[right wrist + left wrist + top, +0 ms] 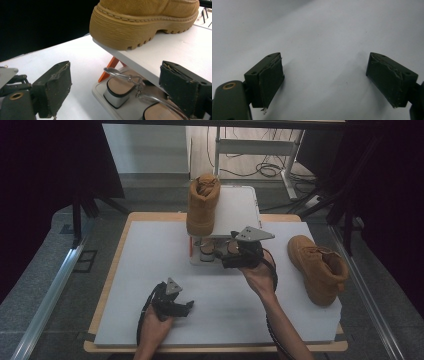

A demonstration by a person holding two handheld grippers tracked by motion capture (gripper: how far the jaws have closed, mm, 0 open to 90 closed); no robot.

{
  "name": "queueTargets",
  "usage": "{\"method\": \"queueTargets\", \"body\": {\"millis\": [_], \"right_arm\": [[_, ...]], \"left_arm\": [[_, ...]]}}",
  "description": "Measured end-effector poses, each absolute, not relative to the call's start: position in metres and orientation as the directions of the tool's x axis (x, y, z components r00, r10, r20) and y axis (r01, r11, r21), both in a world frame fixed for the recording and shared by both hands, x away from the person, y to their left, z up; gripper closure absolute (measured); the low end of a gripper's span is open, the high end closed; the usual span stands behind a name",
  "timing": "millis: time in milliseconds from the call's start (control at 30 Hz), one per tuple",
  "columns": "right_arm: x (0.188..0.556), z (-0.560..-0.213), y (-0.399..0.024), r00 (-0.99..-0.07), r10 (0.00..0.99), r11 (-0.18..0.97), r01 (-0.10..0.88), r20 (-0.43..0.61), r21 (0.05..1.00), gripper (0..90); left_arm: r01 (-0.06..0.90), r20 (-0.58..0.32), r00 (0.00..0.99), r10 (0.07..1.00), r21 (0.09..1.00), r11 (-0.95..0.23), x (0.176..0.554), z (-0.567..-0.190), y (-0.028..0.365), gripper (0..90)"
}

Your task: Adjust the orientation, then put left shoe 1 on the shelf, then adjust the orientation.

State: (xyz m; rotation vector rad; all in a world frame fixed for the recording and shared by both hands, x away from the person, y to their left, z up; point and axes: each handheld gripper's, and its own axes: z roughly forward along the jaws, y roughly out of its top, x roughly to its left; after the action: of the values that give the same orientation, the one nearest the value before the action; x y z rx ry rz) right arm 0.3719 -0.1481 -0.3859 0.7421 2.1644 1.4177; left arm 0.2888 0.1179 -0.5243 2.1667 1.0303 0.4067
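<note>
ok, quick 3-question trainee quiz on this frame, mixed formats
1. True or false: the left gripper holds a boot.
2. Where is the boot nearest the rack? A) on its top shelf B) on the floor C) in a gripper
3. Fill in: the right gripper points at the ___ on the lower shelf.

Key:
1. False; its jaws are open over the bare table.
2. A; the other boot lies on the table to the right.
3. Sandals, with metal buckles.
</note>
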Motion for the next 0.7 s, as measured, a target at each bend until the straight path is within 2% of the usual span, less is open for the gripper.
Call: {"method": "queueTargets", "body": {"millis": [300, 700], "right_arm": [[0.367, -0.387, -0.163, -0.742, 0.667, 0.322, 0.202, -0.071, 0.925, 0.4], [0.359, -0.384, -0.185, -0.714, 0.697, 0.300, 0.207, -0.066, 0.931, 0.0]], "left_arm": [[0.555, -0.012, 0.635, 0.772, 0.703, -0.446, 0.289, -0.524, 0.118, 13.8], [0.553, -0.010, 0.635, 0.772, 0.704, -0.446, 0.289, -0.524, 0.118, 13.9]]}}
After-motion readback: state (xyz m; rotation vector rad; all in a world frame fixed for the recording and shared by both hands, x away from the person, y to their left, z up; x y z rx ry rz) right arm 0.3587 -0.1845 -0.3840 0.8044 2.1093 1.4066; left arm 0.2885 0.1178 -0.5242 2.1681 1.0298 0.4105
